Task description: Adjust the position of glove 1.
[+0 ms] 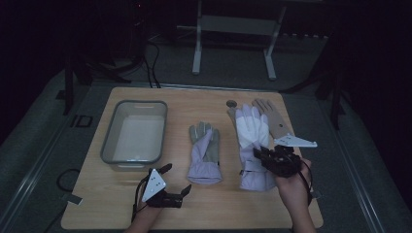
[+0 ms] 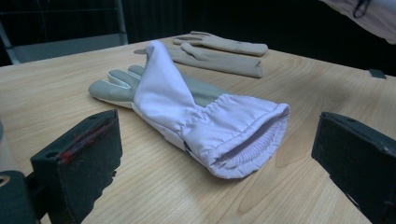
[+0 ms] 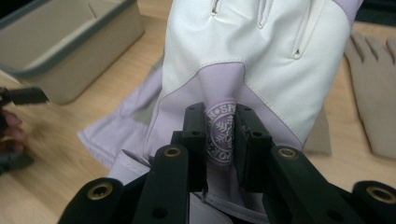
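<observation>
Lilac-and-white glove (image 3: 252,70) pinched at its snowflake patch between the right gripper (image 3: 219,140) jaws, raised off the wooden table (image 1: 97,194) beside a beige glove (image 1: 274,119). Left gripper (image 1: 175,180) spread wide, empty, facing another lilac glove (image 2: 196,116).

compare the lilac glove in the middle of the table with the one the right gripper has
The middle glove lies flat on the table, untouched, grey palm up with a lilac flap folded over it. The right glove is pinched at its lilac logo patch by the right gripper, and shows its white back. It also looks longer. Both have lilac gathered cuffs.
</observation>
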